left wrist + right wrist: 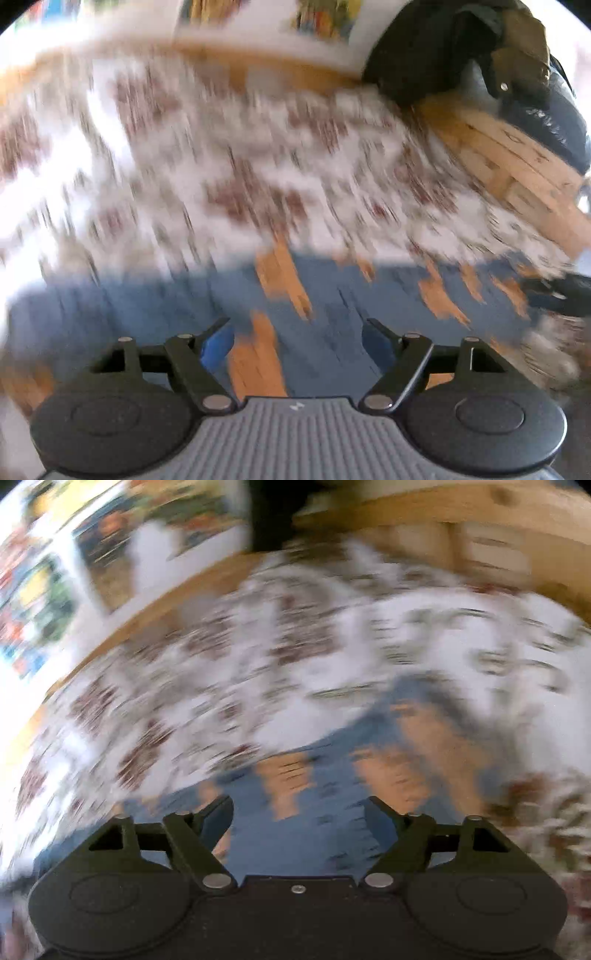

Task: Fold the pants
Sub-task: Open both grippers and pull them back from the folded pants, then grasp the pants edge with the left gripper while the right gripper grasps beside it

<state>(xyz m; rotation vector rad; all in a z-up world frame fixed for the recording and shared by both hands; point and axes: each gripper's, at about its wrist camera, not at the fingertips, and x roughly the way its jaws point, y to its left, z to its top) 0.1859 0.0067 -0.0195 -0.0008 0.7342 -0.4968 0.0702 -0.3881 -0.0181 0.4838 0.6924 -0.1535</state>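
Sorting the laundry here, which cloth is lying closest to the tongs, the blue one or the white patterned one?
The blue cloth with orange patches, directly under the open left tongs; the white patterned cloth lies farther ahead.

Cloth pants [332, 295], matt plastic tongs [297, 341]

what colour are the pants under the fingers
Blue fabric pants with orange patches, blurred by motion; clearest in the left wrist view.

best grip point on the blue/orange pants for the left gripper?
Likely the near edge of the pants, approached low from the camera side. The fabric lies flat on the patterned cover, and the left gripper is open right over it. Blur hides seams.
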